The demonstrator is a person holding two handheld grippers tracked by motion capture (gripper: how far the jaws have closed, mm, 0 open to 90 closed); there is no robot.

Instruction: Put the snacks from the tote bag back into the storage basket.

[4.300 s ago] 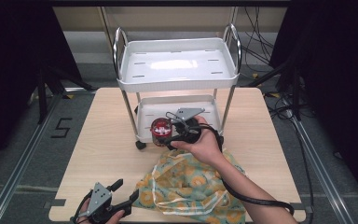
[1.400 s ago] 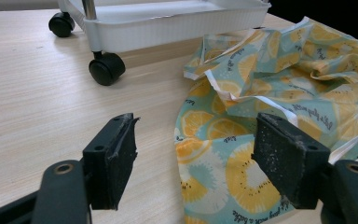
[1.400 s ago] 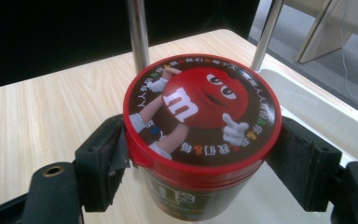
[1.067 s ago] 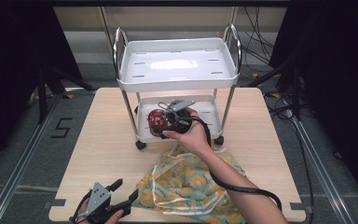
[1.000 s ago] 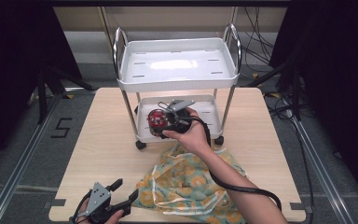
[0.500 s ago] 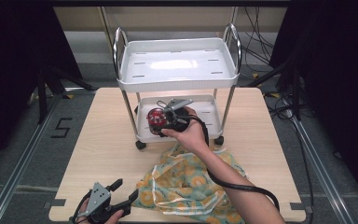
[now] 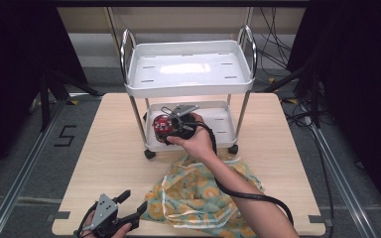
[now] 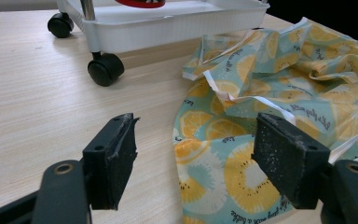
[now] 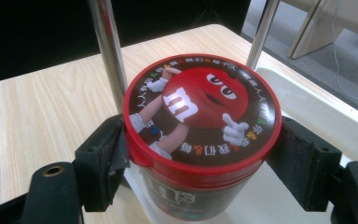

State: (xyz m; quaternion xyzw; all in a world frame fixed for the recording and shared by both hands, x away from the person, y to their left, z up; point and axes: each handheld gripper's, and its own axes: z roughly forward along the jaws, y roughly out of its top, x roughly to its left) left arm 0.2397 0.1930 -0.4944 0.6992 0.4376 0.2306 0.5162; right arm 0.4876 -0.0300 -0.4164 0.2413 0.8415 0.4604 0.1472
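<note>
Pale wood counter [image 7: 104, 163] under a small white cart [image 7: 188, 69]: the red-lidded candy tub [image 9: 200, 121], pinched by the right tongs [image 9: 203, 154], has moved from the counter edge in over the cart's lower tray [image 7: 218, 121], so setting down looks close. Its lid shows a red "m" character ringed by small writing. Left tongs [image 8: 193, 163] rest spread by the lemon-print cloth [image 8: 279, 88].

High view looking down on table [image 7: 104, 148]; 2 gripper views sitting low, close; all sharing white cart [image 7: 188, 69] [image 8: 168, 23] [image 9: 317, 121].
</note>
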